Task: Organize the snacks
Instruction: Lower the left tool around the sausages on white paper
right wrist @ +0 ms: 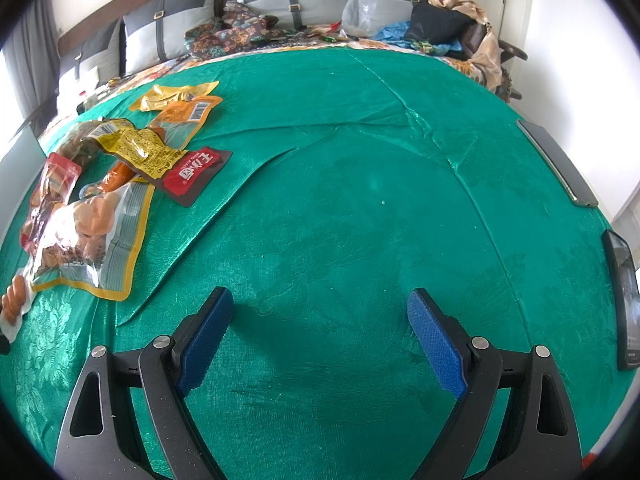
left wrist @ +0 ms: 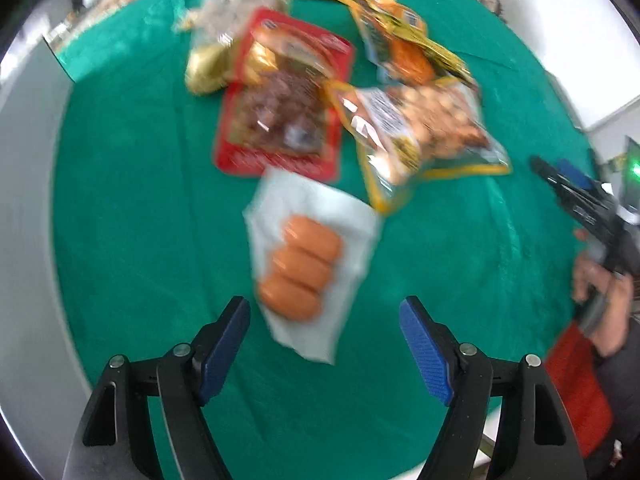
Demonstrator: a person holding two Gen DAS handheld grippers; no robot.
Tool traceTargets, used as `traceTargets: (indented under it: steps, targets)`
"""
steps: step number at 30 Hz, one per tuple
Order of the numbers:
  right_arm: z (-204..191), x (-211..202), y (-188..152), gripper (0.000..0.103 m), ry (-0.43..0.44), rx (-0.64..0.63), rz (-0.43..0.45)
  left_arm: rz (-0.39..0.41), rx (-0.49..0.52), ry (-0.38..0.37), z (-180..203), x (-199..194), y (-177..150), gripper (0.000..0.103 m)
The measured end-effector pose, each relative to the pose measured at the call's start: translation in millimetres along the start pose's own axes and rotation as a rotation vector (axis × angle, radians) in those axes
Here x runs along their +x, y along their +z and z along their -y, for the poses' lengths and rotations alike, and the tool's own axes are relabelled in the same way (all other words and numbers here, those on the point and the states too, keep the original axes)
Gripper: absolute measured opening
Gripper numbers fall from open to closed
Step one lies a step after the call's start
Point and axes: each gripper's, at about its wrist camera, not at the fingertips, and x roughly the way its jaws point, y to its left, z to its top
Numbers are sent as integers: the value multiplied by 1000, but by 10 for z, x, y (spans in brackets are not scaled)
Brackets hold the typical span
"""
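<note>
Left tool (left wrist: 324, 312) hovers spread wide, empty, over green cloth (left wrist: 140, 220). Sausage pack (left wrist: 310, 272) lies just beyond its tips: three orange links in clear-white film, blurred. Farther off, red packet (left wrist: 280, 100) and yellow-edged bag (left wrist: 420, 128) overlap. Right tool (right wrist: 320, 308) spread wide, empty.

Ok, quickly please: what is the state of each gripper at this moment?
Left gripper: open, holding nothing; the sausage pack lies just ahead of its fingertips.
Right gripper: open, empty, above the bare green cloth.
</note>
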Motion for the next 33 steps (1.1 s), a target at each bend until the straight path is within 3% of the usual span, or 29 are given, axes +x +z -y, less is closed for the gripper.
traceTargets:
  steps: [2, 5, 8, 10, 15, 21, 28, 31, 33]
  targets:
    - [4, 0, -1, 91, 0, 0, 0, 37, 2, 49, -35, 13, 95, 80]
    - [-1, -1, 1, 91, 0, 0, 0, 46, 35, 48, 2, 129, 180, 80]
    - [0, -1, 1, 91, 0, 0, 0, 67, 125, 72, 182, 183, 173, 82]
    - [2, -2, 1, 91, 0, 0, 0, 97, 135, 73, 231, 149, 152, 63]
    - [-2, -1, 2, 91, 0, 1, 0, 118, -41, 95, -3, 72, -1, 61]
    - [-4, 1, 3, 91, 0, 1, 0, 214, -243, 16, -330, -174, -436, 61]
    - [2, 0, 19, 91, 12, -2, -2, 258, -316, -21, -397, -166, -771, 61]
    - [-68, -24, 193, 90, 101, -34, -23, 260, -302, -6, -382, -171, -809, 61]
    - [-271, -101, 429, 90, 185, -98, 11, 258, -294, 1, -370, -158, -859, 61]
